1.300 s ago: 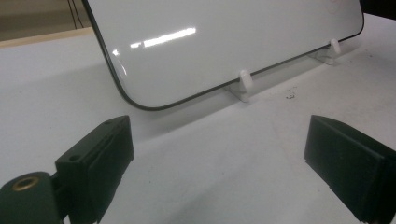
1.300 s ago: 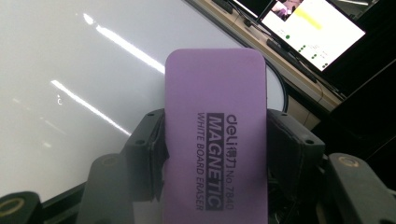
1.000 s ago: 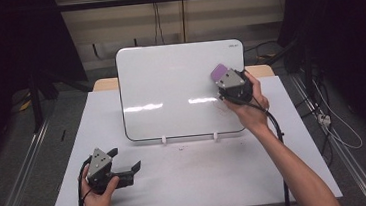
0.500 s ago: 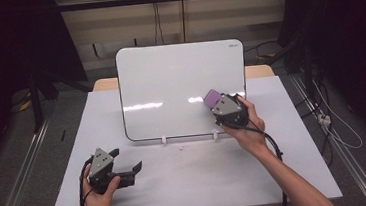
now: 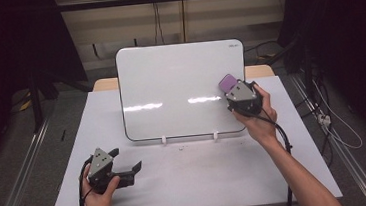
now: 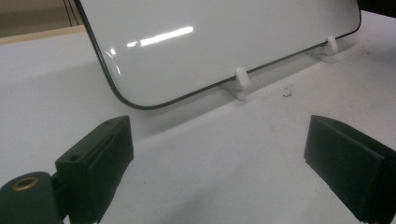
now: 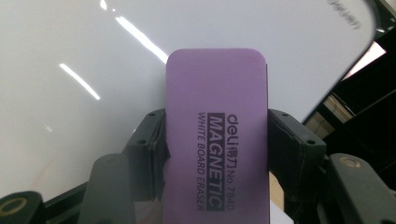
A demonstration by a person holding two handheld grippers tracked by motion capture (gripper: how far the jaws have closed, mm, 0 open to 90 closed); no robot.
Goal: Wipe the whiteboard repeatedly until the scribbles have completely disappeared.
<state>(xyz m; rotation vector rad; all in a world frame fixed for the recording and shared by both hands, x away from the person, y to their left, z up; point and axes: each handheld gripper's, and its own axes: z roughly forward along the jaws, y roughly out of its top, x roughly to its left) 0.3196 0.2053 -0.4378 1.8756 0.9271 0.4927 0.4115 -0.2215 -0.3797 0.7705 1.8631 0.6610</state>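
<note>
— Between the right gripper (image 7: 215, 154) jaws, what's pinched?

— A purple whiteboard eraser (image 7: 217, 126), clamped on its long sides, its printed back facing the gripper's camera. From the high view, the eraser (image 5: 229, 83) sits against the right part of the whiteboard (image 5: 169, 84), about mid-height.

— And the other hand?

— Low on the table (image 5: 202, 176) near its front left, the left gripper (image 5: 126, 169) rests with jaws spread wide and nothing between them; it looks idle.

— Which step is this?

— Wiping, I'd judge. The board's face looks clean where it shows, so this may be a late pass. The next stroke calls for keeping the eraser flat on the surface with steady pressure.

— Anything in the way?

— Little. The board leans in two small white feet (image 6: 240, 79), so a hard push might tip or slide it. A few dark specks (image 6: 286, 91) lie on the table by the feet.
</note>
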